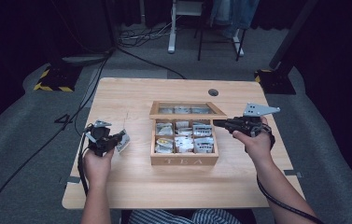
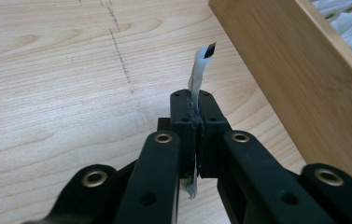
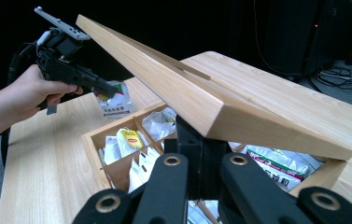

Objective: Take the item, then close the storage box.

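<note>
A wooden tea box (image 1: 184, 161) sits mid-table, its compartments full of tea packets (image 1: 183, 137). Its windowed lid (image 1: 187, 115) is raised at a slant. My right gripper (image 1: 217, 123) reaches in from the right and is shut on the lid's (image 3: 173, 84) right edge; its tips (image 3: 200, 135) are tucked under the wood. To the left of the box, my left gripper (image 1: 116, 139) is shut on a white tea packet (image 1: 123, 141) and holds it above the table. The packet (image 2: 200, 70) sticks up edge-on between the closed jaws (image 2: 195, 109). In the right gripper view, the left gripper (image 3: 103, 89) and its packet (image 3: 115, 105) appear beyond the box (image 3: 94, 149).
Bare tabletop (image 1: 131, 182) lies left of and in front of the box. A round cable hole (image 1: 213, 92) is at the table's back right. Cables trail from both grippers, and more run over the grey floor behind the table.
</note>
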A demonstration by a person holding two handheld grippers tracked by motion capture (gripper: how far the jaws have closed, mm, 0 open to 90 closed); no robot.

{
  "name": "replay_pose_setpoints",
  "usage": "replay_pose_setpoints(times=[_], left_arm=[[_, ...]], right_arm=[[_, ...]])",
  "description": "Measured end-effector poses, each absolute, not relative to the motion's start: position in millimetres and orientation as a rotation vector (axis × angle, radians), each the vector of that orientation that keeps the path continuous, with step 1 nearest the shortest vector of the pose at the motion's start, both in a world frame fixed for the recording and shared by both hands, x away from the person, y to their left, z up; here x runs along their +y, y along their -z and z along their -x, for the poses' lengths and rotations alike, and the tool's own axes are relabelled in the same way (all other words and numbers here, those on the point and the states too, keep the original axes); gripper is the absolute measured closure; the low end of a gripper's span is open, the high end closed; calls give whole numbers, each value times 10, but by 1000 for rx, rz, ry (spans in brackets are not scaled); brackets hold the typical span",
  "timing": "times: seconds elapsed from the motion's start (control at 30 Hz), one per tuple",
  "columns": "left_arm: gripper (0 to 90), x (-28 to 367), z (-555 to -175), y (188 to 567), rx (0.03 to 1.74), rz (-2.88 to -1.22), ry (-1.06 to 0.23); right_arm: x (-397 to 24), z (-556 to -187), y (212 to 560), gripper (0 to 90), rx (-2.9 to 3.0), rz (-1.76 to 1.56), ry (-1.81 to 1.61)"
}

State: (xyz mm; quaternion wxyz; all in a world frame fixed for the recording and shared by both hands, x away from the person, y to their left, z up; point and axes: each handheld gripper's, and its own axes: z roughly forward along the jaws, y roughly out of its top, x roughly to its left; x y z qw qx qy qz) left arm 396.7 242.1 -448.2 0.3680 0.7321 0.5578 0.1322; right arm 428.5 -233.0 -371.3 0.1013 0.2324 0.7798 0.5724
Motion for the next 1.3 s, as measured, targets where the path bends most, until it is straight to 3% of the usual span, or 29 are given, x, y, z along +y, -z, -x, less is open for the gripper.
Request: replay_pose_setpoints(times=[0.07,0.17,0.3,0.43,0.73,1.03,1.3], left_arm=[[815,2406,-3975,4483,1436,-1895,-374],[627,2327,-3964,4463,1465,-1957,-502],[472,2320,-3953,4433,1502,-1959,-578],[387,2383,-3928,4387,1528,-1912,-608],[355,2444,-3821,4245,1501,-1853,-618],[361,2264,-3575,4011,1322,-1873,-554],[390,2008,-3388,3963,1148,-1986,-455]], right_arm=[[-2330,-4285,3713,900,2303,-686,-1691],[-2331,-4288,3714,900,2303,-685,-1695],[-2331,-4286,3716,900,2304,-685,-1694],[-2333,-4287,3717,900,2304,-685,-1696],[-2328,-4291,3723,900,2308,-687,-1696],[-2328,-4291,3724,900,2308,-689,-1699],[-2333,-4276,3710,900,2311,-687,-1696]])
